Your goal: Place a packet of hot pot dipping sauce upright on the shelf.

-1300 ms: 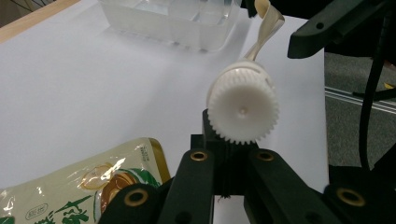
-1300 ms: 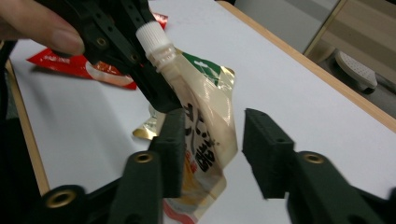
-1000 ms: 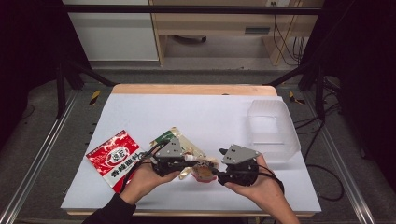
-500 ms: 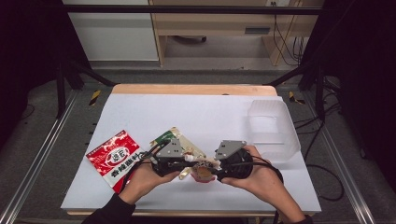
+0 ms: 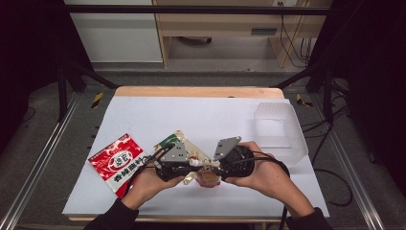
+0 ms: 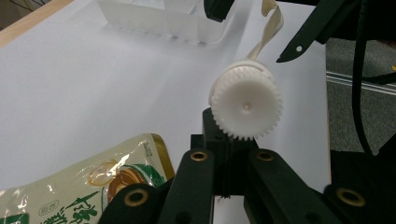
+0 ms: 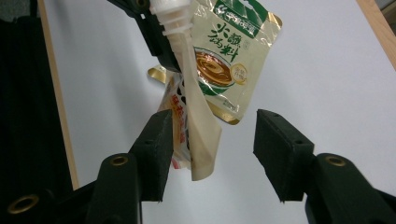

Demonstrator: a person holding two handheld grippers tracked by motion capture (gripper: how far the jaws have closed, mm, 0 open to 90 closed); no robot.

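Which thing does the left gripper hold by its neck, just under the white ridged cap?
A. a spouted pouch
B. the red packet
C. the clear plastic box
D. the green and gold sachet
A: in the left gripper view, the left gripper clamps the spouted pouch below its white cap.

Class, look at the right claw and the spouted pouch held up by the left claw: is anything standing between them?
Nothing visible does. The spouted pouch hangs from the left claw, shut on its neck, and its lower end already sits between the right claw jaws, which have just been closing but do not yet press it.
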